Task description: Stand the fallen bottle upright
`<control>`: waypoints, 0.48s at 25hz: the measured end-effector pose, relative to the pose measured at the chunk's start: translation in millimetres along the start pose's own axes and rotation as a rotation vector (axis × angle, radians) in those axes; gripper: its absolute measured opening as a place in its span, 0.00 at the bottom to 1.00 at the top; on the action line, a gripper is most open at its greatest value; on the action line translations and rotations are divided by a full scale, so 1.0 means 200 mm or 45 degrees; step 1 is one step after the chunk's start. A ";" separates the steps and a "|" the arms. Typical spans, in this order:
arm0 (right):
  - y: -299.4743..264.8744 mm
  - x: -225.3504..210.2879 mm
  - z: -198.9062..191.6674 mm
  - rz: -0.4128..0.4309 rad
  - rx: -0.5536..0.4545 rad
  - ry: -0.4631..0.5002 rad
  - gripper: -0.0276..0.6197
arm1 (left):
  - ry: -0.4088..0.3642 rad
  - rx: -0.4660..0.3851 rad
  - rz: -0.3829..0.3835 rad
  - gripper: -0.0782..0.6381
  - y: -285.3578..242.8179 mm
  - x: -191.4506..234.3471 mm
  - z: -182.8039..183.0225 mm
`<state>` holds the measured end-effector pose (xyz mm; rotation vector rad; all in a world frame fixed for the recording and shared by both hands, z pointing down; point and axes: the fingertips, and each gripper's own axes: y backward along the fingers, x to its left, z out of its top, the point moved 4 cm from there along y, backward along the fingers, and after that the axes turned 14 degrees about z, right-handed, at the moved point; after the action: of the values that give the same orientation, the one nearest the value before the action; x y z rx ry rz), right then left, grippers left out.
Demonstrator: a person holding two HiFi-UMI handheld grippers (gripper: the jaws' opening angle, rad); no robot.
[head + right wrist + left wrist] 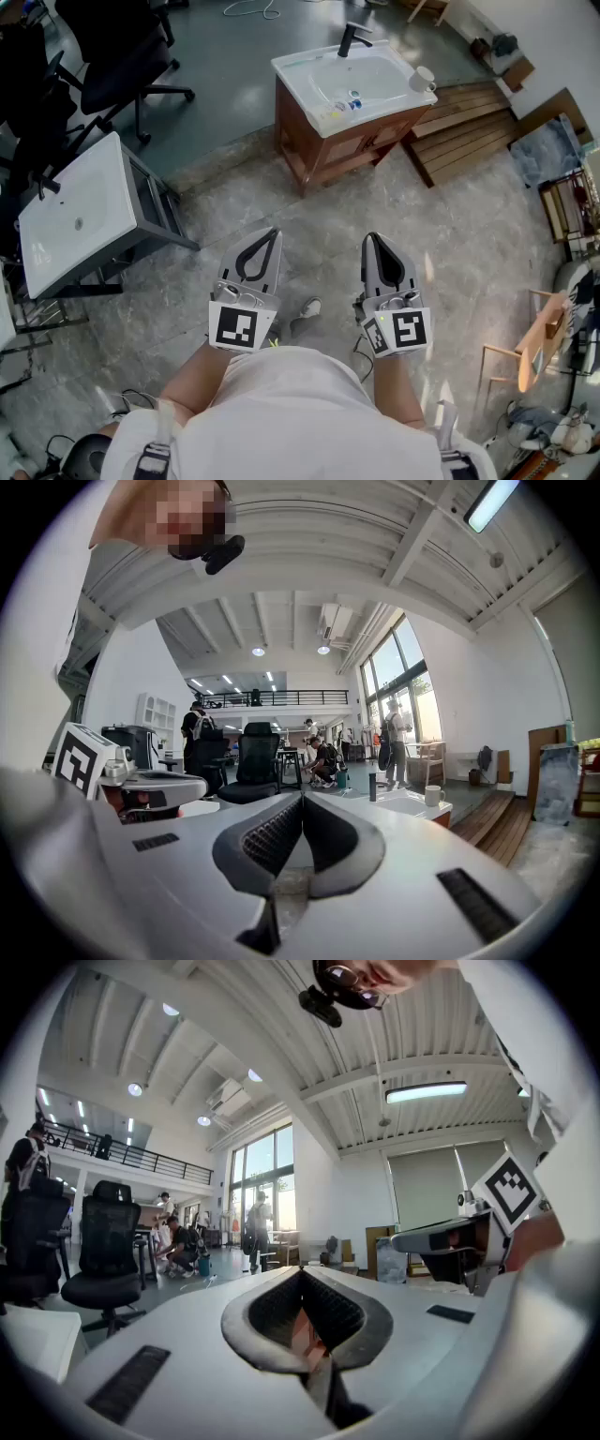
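A small clear bottle (349,101) with a blue part lies on its side in the basin of a white sink (394,89) on a wooden cabinet, far ahead in the head view. A black faucet (352,37) stands at the sink's back and a white mug (424,80) at its right rim. My left gripper (272,234) and right gripper (373,240) are held side by side over the stone floor, well short of the cabinet. The jaws of each meet at the tips with nothing between them, as the left gripper (302,1274) and right gripper (302,801) show in their own views. The sink (412,806) and mug (431,796) appear in the right gripper view; the bottle is hidden there.
A second white sink (75,211) on a metal frame stands at the left. Black office chairs (122,56) are behind it. Wooden planks (469,122) lie right of the cabinet, with clutter along the right edge. Several people (323,759) are far off in the hall.
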<state>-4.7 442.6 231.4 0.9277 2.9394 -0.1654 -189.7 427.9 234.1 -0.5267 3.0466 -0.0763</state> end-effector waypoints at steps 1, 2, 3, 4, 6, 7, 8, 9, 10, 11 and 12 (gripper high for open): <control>0.01 0.02 0.00 0.009 0.011 0.001 0.10 | 0.010 -0.022 0.015 0.13 0.01 0.01 0.03; 0.01 0.03 0.00 0.017 0.021 0.001 0.10 | 0.014 -0.042 0.028 0.13 0.02 0.02 0.05; 0.02 0.04 0.00 0.023 0.030 0.000 0.10 | 0.009 -0.055 0.036 0.13 0.02 0.03 0.07; 0.03 0.05 -0.01 0.026 0.037 -0.002 0.10 | 0.000 -0.060 0.040 0.13 0.02 0.04 0.08; 0.03 0.06 -0.01 0.030 0.044 0.003 0.10 | 0.008 -0.057 0.048 0.13 0.02 0.05 0.08; 0.02 0.06 0.00 0.033 0.043 0.011 0.10 | 0.018 -0.054 0.053 0.13 0.02 0.05 0.08; 0.02 0.05 0.01 0.038 0.039 0.019 0.10 | 0.016 -0.052 0.056 0.13 0.02 0.05 0.08; 0.02 0.05 0.02 0.044 0.033 0.024 0.10 | 0.007 -0.053 0.059 0.13 0.02 0.04 0.08; 0.02 0.04 0.02 0.051 0.029 0.027 0.10 | 0.001 -0.056 0.063 0.13 0.01 0.02 0.08; 0.03 0.03 0.02 0.058 0.027 0.028 0.10 | 0.001 -0.059 0.068 0.13 0.01 -0.01 0.08; 0.05 0.01 0.02 0.066 0.025 0.024 0.10 | 0.004 -0.060 0.072 0.13 0.01 -0.03 0.09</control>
<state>-1.5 451.1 226.4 1.0124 2.9325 -0.1844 -183.5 432.1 216.5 -0.4433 3.0709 -0.0035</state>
